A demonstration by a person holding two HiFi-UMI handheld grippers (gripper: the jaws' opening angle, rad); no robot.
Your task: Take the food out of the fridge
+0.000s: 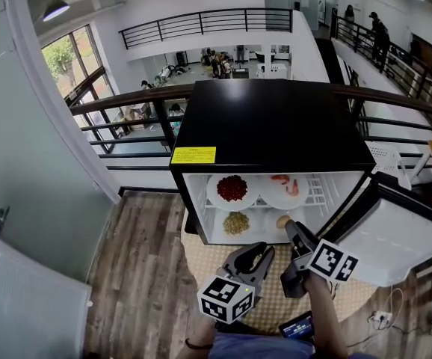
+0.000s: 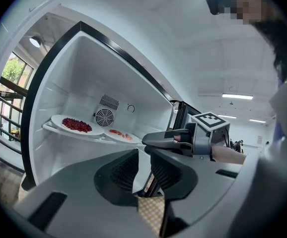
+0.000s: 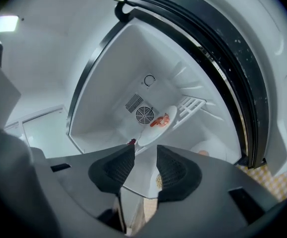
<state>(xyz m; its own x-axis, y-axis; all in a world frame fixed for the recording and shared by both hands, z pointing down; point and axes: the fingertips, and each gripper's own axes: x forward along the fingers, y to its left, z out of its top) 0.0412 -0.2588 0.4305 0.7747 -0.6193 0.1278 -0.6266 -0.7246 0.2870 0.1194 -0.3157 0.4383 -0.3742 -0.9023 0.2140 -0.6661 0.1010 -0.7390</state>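
A small black-topped fridge (image 1: 272,126) stands open in front of me. Its upper shelf holds a plate of red food (image 1: 232,188) (image 2: 76,125) and a plate of shrimp (image 1: 285,186) (image 2: 119,134) (image 3: 161,122). Below sit a plate of yellowish food (image 1: 236,223) and a pale round item (image 1: 282,221). My left gripper (image 1: 264,250) (image 2: 144,155) hovers just outside the lower opening, jaws slightly apart and empty. To its right, my right gripper (image 1: 294,229) (image 3: 146,155) points at the fridge mouth near the pale item, with its jaws parted and nothing between them.
The fridge door (image 1: 395,234) hangs open to the right. A yellow woven mat (image 1: 276,301) lies under the fridge on the wood floor (image 1: 141,275). A railing (image 1: 126,103) runs behind it. A cable and socket (image 1: 384,316) lie at the lower right.
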